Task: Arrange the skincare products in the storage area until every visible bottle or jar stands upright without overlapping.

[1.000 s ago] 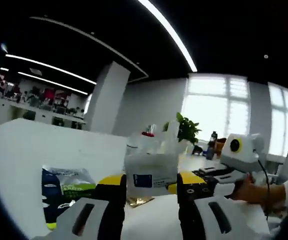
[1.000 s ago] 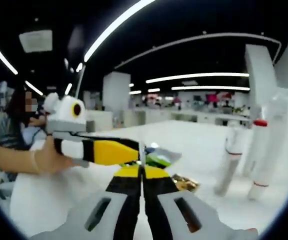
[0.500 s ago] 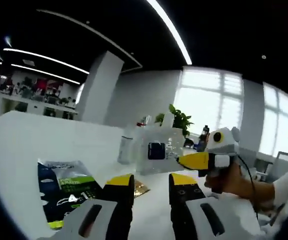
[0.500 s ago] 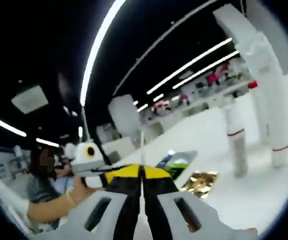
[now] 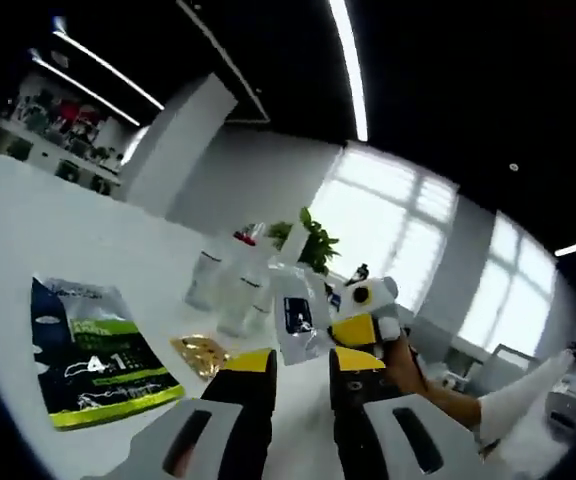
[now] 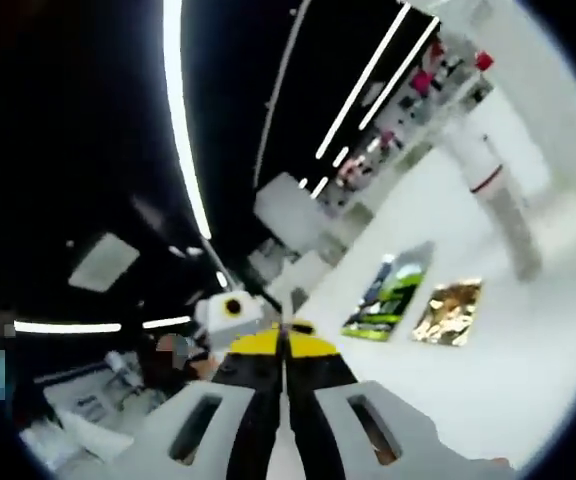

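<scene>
Skincare products, white table (image 5: pixel 28 230). We take the gold foil sachet (image 5: pixel 200 354) as our landmark.

Item: clear pouch with a dark blue label (image 5: pixel 298 325). Held off the table, above and to the right of the gold sachet in the left gripper view. The right gripper (image 5: pixel 360 328) enters that view from the right, a hand (image 5: pixel 408 368) behind it; its yellow tips meet the pouch's right edge, and its own view shows the jaws pressed together on a thin edge (image 6: pixel 286 322), so we judge it clamped on the pouch. Long axis near upright in the left gripper view, slightly tilted, label facing the left gripper; since the camera is rolled, we cannot give its true lean.

Item: slim white bottles (image 5: pixel 230 292), one red-capped, standing in a group just beyond the gold sachet; their long axes run with the table's upright as far as we can tell.

Item: dark and green sheet-mask packet (image 5: pixel 93 352), lying flat to the left of the gold sachet, well apart from the bottles.

Left gripper (image 5: pixel 301 368): jaws parted, nothing between them, hovering near the gold sachet.

Step in hand, in our judgement: carrying the pouch towards a standing place. Next move calls for a bare spot beside the bottles, base down, without overlap.
</scene>
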